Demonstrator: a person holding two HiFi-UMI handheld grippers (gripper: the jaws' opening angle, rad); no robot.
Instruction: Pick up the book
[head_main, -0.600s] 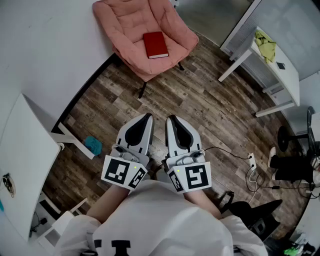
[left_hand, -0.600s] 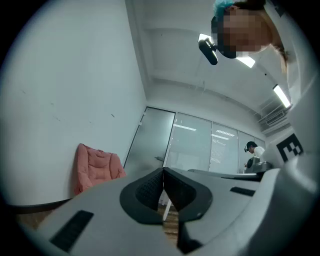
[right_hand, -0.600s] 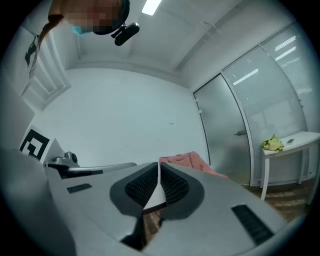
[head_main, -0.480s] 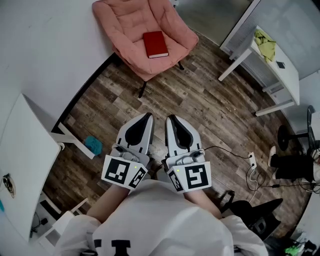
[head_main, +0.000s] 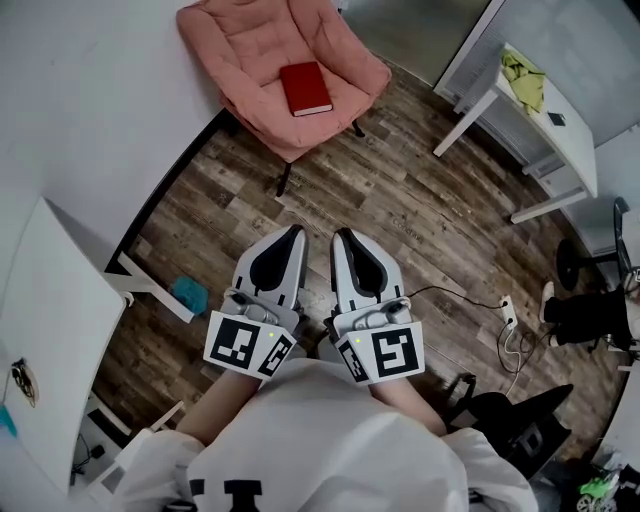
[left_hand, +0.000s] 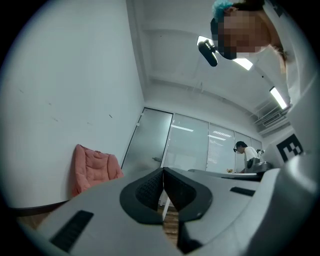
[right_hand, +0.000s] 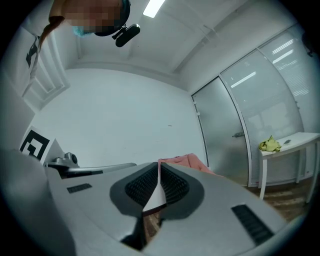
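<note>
Dark wood-grain plank flooring (head_main: 400, 215) is spreading across the room, with a plain white wall closing it off toward 10 o'clock in the head view. Far off at 12 o'clock from the grippers, a pink armchair (head_main: 245, 55) is acting as the only holder here. 1 red book (head_main: 305, 88) is lying flat on its quilted seat cushion, cover up, well apart from both tools. The chair is padded and rounded and is sitting on thin dark legs.

At 2 o'clock a narrow white table (head_main: 565, 150) is standing on slim legs. It is carrying a crumpled yellow-green cloth (head_main: 528, 80) and a small dark flat item I cannot identify. At 8 o'clock a white desk top (head_main: 55, 320) is filling the edge, and a small teal object (head_main: 187, 292) is sitting on the floor beside its leg. At 4 o'clock a white power strip (head_main: 505, 315) with a dark cable is lying on the planks.

The left gripper (head_main: 296, 232) and the right gripper (head_main: 341, 236) are hovering side by side and level above the floor, pointing toward 12 o'clock. Each one's 2 ribbed black pads are pressing together with nothing between them, so both are gripping nothing.
</note>
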